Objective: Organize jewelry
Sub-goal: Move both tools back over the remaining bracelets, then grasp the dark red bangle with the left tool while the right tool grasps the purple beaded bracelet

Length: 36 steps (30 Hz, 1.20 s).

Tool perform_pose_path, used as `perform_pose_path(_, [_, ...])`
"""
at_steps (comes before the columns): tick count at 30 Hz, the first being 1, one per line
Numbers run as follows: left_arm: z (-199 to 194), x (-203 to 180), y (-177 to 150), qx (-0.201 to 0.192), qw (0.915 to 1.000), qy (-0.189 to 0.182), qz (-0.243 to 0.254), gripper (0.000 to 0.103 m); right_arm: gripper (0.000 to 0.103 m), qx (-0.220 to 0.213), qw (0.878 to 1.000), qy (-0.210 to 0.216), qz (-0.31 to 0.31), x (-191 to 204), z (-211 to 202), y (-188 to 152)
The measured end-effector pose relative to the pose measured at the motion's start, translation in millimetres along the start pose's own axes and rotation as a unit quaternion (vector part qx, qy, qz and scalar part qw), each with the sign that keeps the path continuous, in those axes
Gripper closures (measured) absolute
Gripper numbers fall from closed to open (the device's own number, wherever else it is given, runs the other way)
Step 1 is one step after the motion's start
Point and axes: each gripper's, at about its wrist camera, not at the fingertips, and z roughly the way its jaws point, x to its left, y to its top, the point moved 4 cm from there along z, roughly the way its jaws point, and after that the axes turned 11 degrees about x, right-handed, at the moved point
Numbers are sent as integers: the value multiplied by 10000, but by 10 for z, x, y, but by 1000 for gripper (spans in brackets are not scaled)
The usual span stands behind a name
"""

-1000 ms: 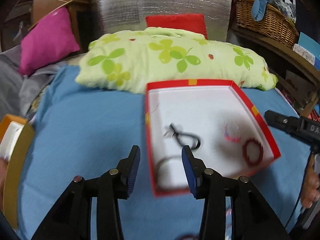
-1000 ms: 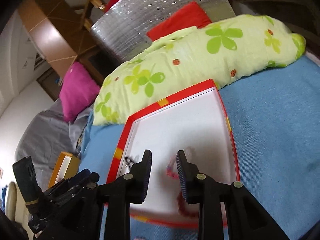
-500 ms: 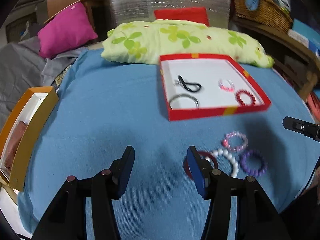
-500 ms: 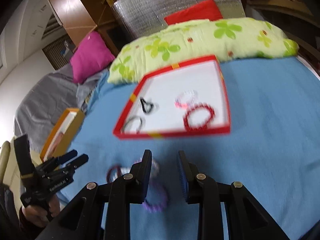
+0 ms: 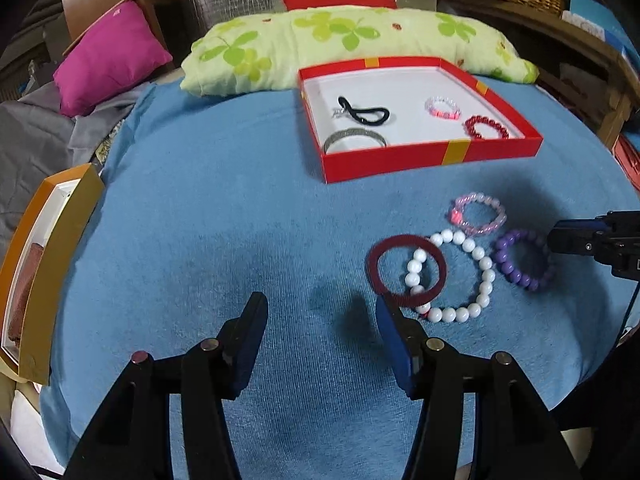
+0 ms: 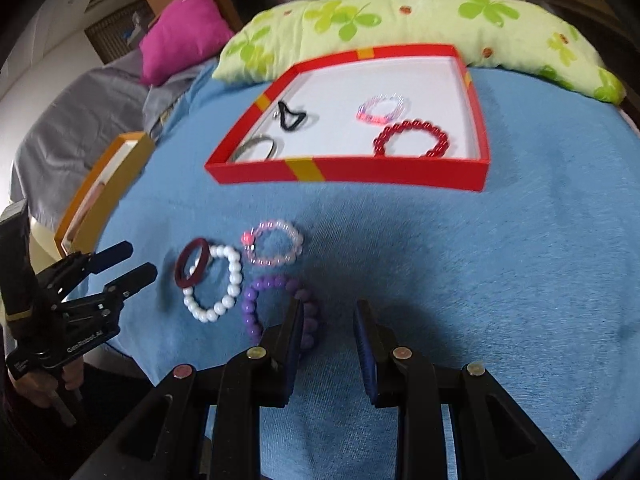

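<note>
Both tongs hang released and empty: left tongs (image 5: 320, 320), right tongs (image 6: 328, 320). At the right tongs' 10 o'clock lies the purple bracelet (image 6: 256, 300); the red box (image 6: 360, 172) sits at 12 o'clock.

Four bracelets (image 5: 460, 256) before the box (image 5: 432, 156) — pillow (image 5: 352, 44) behind.

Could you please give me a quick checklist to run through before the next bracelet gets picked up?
1. Left gripper open and empty: ok.
2. Right gripper open and empty: ok.
3. Purple bracelet near the right gripper, reachable: ok.
4. Maroon bangle apart from the white bead bracelet: not ok, they overlap.
5. Red box has free floor space: ok.
6. Bracelet clasps sound: cannot tell.
</note>
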Motion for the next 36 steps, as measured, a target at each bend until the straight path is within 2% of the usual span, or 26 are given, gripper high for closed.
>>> perform_pose_path(8, [33,-109,60,80,9998,-178,38,45,74,141,9997,-127,-168,128,99,6])
perform_pose_path(18, [10,-146,103,35,9999,-64,77,45,73,55,9991,-324,-278,146,127,22])
perform_pose_path(19, [12,-144,102,40,10000,-46,73,45,75,57,9987,-388,-318,155,137,17])
perform_pose_path(20, [13,-141,101,43,10000,-36,72,45,85,45,9983,-454,-354,162,144,11])
perform_pose_path(22, [15,-133,100,45,10000,-14,68,45,92,5,9954,-787,-540,188,163,2])
perform_pose_path(24, [9,-123,100,34,10000,-1,52,45,92,-59,9943,-903,-569,183,153,1])
perform_pose_path(28, [-1,-106,97,11,10000,-11,8,45,93,-328,9909,-1254,-349,34,54,61])
perform_pose_path(32, [-16,-103,107,-16,9996,-268,-82,44,93,-504,9914,-1188,196,-221,-56,133])
perform_pose_path(36, [-12,-152,108,12,9978,-630,-181,38,93,-397,9927,-1040,471,-308,-21,135])
